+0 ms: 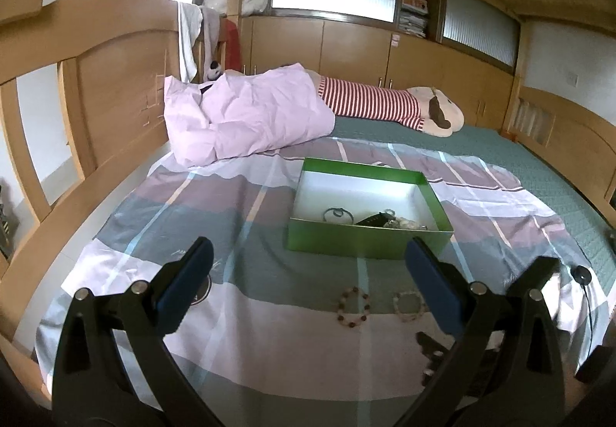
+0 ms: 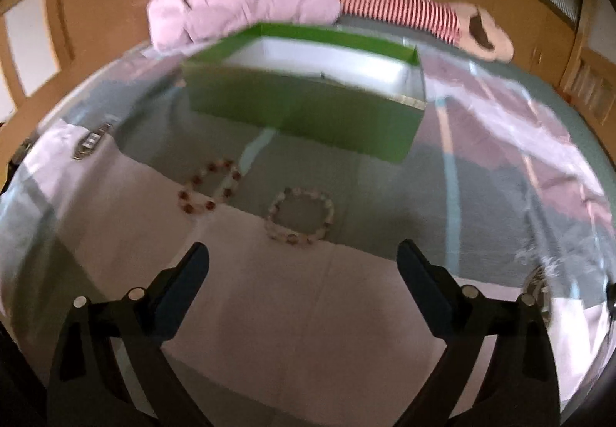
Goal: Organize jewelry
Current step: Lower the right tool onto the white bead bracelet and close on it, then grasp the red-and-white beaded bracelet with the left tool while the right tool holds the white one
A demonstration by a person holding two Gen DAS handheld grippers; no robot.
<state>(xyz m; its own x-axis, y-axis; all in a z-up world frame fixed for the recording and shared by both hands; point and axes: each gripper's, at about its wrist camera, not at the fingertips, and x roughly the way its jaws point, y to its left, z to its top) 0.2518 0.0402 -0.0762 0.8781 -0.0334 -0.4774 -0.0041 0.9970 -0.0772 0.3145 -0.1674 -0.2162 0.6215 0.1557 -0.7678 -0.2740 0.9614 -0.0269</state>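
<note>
**Jewelry sort: partly done**

Left tool (image 1: 308,269) and right tool (image 2: 302,265): fingers spread apart, empty, above the bed (image 1: 269,350). Two bead bracelets, red-beaded (image 2: 210,186) and pale (image 2: 300,215), lie just in front of the green box (image 2: 308,111), not yet stowed. Several pieces (image 1: 379,219) already in the box. A plush toy (image 1: 385,103) lies far beyond the box.

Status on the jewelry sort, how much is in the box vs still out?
Done: several pieces already lie in the green box, including a dark ring-shaped piece and a small pile. In hand: nothing; left gripper and right gripper are both open and empty. Left: the red-bead bracelet and pale-bead bracelet on the bedsheet.
</note>
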